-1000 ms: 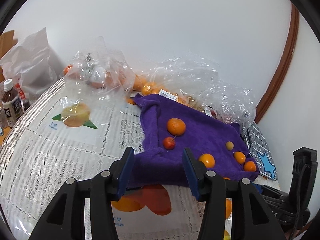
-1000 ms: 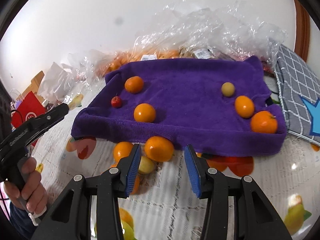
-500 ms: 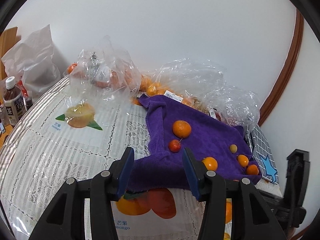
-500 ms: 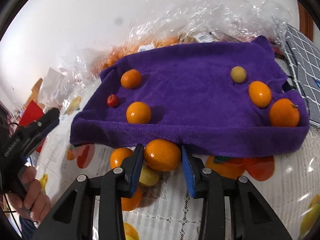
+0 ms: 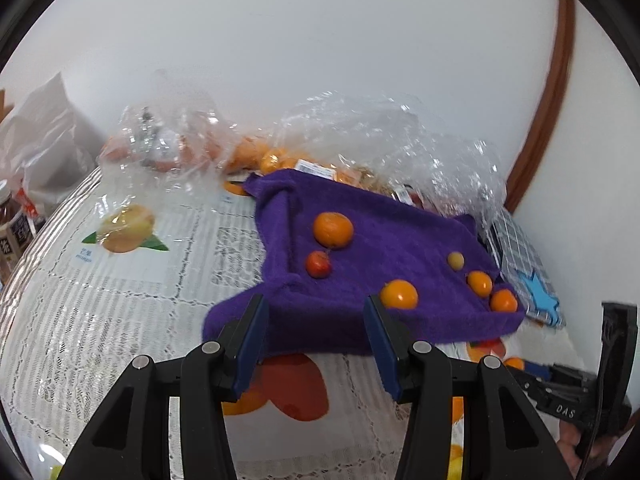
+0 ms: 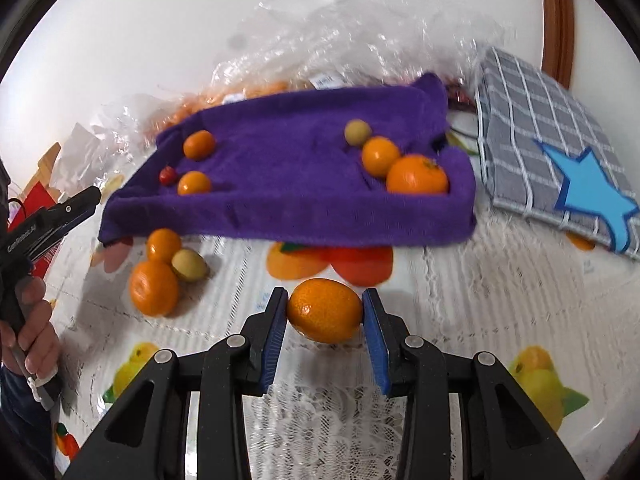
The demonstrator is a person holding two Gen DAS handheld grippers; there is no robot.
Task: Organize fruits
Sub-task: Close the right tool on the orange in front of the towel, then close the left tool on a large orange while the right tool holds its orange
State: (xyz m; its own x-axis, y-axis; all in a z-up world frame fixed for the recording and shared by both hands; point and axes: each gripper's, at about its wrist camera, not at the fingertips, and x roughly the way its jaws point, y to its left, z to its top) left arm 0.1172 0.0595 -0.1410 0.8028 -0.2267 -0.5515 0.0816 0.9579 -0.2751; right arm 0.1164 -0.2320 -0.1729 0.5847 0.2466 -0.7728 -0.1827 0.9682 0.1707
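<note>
My right gripper (image 6: 324, 314) is shut on an orange (image 6: 325, 309) and holds it above the tablecloth, in front of a purple towel (image 6: 288, 184). The towel carries several fruits: oranges (image 6: 416, 176), a small red fruit (image 6: 168, 175) and a pale green one (image 6: 357, 131). Two oranges (image 6: 154, 286) and a green-yellow fruit (image 6: 189, 265) lie on the cloth left of my gripper. My left gripper (image 5: 316, 336) is open and empty, at the towel's near edge (image 5: 320, 332).
Clear plastic bags with more oranges (image 5: 272, 160) lie behind the towel by the wall. A grey checked cloth with a blue star (image 6: 560, 160) lies right of the towel. Bottles (image 5: 12, 224) and a white bag (image 5: 36, 140) stand at the far left.
My right gripper closed on the orange by the towel's front edge and pulled it back and to the right. My left gripper drew back slightly and stayed open.
</note>
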